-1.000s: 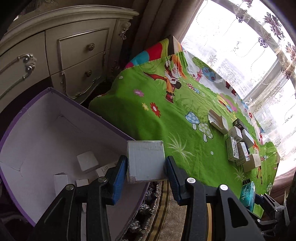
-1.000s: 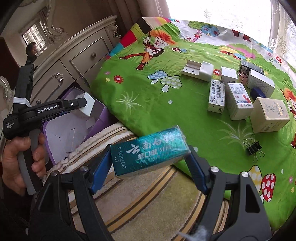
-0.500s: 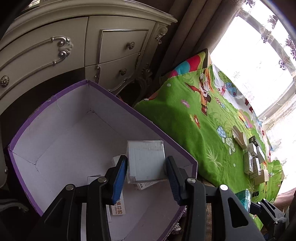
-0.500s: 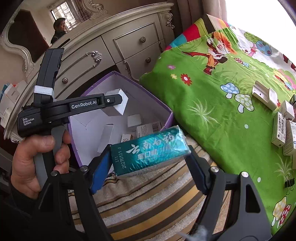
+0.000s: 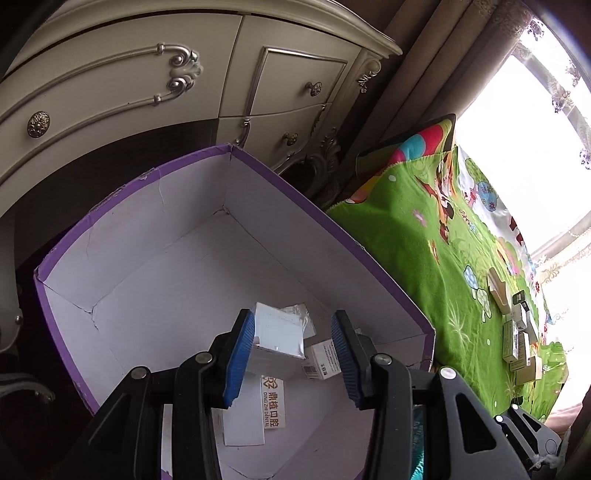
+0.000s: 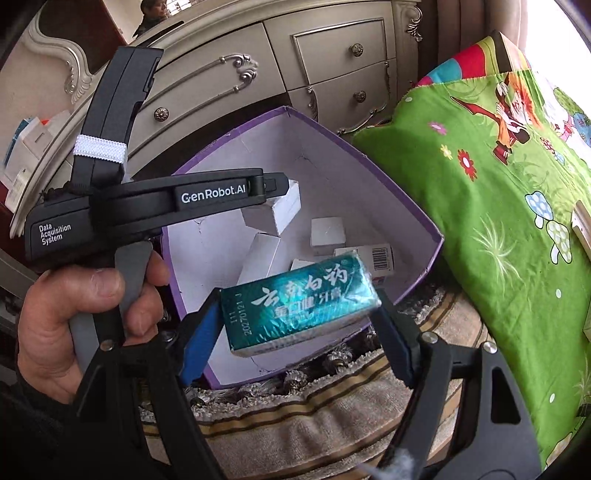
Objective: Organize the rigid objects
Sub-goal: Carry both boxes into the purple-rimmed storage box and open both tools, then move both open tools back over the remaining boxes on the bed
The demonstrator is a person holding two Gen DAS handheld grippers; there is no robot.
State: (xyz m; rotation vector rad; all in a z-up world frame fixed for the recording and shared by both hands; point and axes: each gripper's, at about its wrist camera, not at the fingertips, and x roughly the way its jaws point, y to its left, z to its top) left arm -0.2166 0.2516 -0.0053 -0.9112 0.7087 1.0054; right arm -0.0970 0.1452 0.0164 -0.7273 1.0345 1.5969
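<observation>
The left gripper (image 5: 291,354), over the purple box (image 5: 321,218), has just been opening: the white box (image 5: 279,332) sits loose between its jaws (touching one pad only), dropping into the bin. The right gripper (image 6: 295,325) clamps the teal carton (image 6: 299,301) beside the bin's rim, next to go.

On the green blanket (image 5: 424,258), left wrist view: a row of small boxes (image 5: 517,339), too small to read or count. Inside the purple carton (image 5: 295,206): a barcoded box (image 5: 323,363) half covered by the white box (image 5: 277,332) in front of it, and a flat pack with red lettering (image 5: 273,398) partly hidden too. Near side of the carton out of sight at the bottom of the picture.

Right wrist view: a cream box (image 6: 583,229) sliced by the right edge. Far left, a blurred stack (image 6: 26,147), perhaps packets. At the top edge, a person (image 6: 151,14), cut through.
</observation>
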